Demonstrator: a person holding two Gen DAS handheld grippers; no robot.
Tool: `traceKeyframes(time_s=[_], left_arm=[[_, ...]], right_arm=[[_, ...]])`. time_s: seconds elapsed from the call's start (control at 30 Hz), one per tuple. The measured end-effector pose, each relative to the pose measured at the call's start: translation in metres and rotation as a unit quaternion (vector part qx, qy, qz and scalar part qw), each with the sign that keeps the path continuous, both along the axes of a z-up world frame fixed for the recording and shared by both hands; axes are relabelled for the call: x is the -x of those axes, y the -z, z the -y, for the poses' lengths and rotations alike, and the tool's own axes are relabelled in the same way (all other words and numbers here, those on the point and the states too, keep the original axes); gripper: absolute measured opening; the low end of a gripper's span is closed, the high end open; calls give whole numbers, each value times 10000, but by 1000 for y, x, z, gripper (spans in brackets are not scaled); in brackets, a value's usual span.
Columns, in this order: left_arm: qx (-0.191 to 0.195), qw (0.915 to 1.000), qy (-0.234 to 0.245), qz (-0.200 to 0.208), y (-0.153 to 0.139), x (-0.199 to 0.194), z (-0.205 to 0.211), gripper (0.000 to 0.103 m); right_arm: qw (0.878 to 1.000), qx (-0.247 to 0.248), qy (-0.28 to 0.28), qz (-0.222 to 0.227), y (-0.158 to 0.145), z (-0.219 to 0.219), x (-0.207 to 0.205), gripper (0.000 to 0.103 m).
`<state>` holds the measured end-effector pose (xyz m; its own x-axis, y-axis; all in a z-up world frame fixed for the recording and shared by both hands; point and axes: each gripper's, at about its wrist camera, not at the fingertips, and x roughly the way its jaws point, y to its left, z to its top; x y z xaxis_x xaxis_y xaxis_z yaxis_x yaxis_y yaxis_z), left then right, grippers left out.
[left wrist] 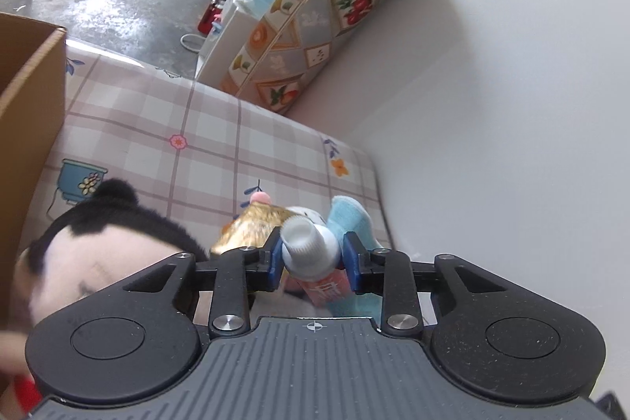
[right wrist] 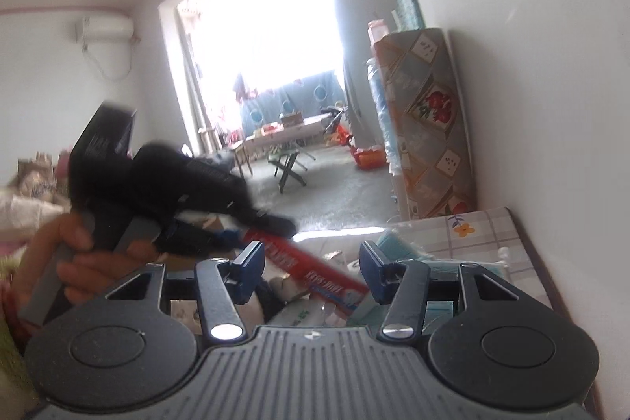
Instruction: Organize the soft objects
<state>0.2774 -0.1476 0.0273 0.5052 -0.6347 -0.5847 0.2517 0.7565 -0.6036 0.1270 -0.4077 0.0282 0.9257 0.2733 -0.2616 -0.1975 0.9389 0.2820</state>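
Squeezing the white-capped tube [left wrist: 311, 254] near its cap, your left gripper [left wrist: 313, 258] is closing tight on it above the checked bed cover [left wrist: 157, 128]. You risk the rounded neck slipping out if you tilt further, since the pads are pinching a narrow spot. Your right gripper [right wrist: 313, 270] is standing half open, with the red toothpaste tube [right wrist: 311, 272] lying slantwise between its jaws; whether the pads are pressing it, I cannot tell. It is looking long and flattened.
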Motion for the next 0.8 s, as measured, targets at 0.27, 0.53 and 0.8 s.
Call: traceKeyframes(time_s=[0.27, 0.53, 0.8], left_arm=[[-173, 9988, -238, 391, 1, 42, -44, 26], [-146, 9995, 181, 224, 27, 68, -53, 26], [-545, 9959, 560, 465, 41, 94, -45, 26]], right_arm=[[9992, -376, -46, -137, -14, 4, 11, 56], [9527, -2483, -521, -1672, 42, -2, -44, 56], [8974, -3522, -429, -2624, 96, -3, -72, 57]])
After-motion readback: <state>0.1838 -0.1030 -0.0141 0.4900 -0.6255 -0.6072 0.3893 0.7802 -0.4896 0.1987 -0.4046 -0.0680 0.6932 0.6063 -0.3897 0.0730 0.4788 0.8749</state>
